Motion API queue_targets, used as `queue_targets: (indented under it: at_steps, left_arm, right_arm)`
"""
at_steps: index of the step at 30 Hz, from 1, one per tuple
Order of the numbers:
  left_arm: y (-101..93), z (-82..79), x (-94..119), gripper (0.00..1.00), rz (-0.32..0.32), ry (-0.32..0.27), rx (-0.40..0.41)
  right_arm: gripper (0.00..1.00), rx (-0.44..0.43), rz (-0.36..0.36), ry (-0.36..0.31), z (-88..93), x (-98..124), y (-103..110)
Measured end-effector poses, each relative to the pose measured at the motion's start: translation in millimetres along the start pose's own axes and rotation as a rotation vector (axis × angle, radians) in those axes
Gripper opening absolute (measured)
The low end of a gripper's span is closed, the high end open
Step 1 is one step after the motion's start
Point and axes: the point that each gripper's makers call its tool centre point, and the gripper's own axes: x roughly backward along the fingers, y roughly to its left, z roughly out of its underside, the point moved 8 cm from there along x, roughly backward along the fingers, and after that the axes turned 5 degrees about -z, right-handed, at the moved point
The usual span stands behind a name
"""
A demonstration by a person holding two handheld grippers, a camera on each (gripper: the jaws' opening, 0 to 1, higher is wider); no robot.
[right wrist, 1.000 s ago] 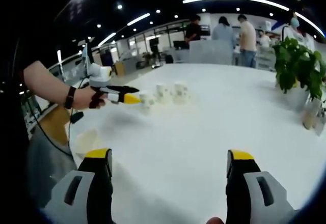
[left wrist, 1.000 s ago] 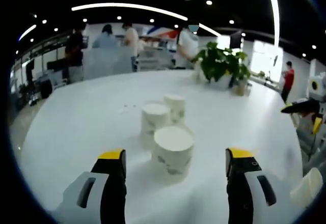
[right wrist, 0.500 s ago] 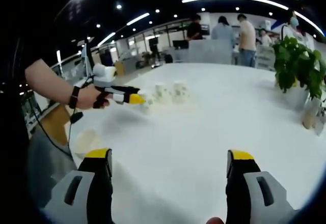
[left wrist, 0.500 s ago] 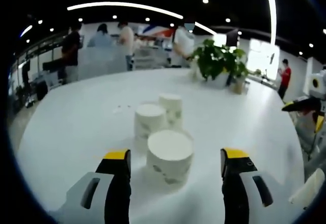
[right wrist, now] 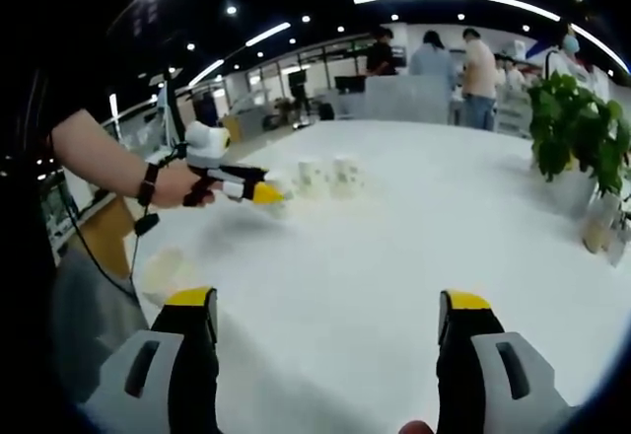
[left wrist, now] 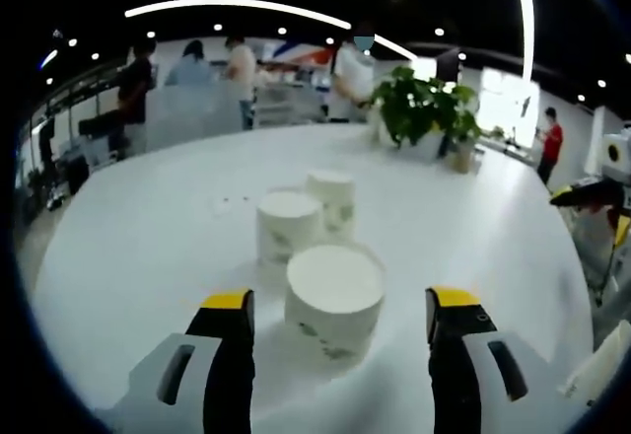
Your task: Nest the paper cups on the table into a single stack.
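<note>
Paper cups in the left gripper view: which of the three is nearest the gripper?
The front paper cup, upside down between the open jaws of the left gripper. The middle cup and rear cup stand farther back.

Far cup (left wrist: 332,200): lower left part hidden behind middle cup (left wrist: 287,227). Middle cup's base hidden by near cup (left wrist: 333,301); print on all three too blurred to read.

Right gripper view: the cups (right wrist: 320,177) v. small at 11 o'clock; nearest one partly covered by left gripper (right wrist: 258,193) tip, count unclear, can't tell if jaws touch it.

Pale cup-like thing (left wrist: 602,359) at 4 o'clock in left gripper view, cut by edge. Pale blob (right wrist: 164,267) on table (right wrist: 394,247) at 9 o'clock, too blurred to ID. Right gripper (left wrist: 594,193) cut off at 3 o'clock.
</note>
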Motion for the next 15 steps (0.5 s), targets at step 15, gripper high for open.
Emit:
queue_targets:
  at_steps: [15]
  left_arm:
    - [-2.9, 2.7, -6.9, 0.62, 0.024, 0.019, -0.027]
  right_arm:
    - [0.91, -0.021, 0.003, 0.008, 5.9, 1.6, 0.2]
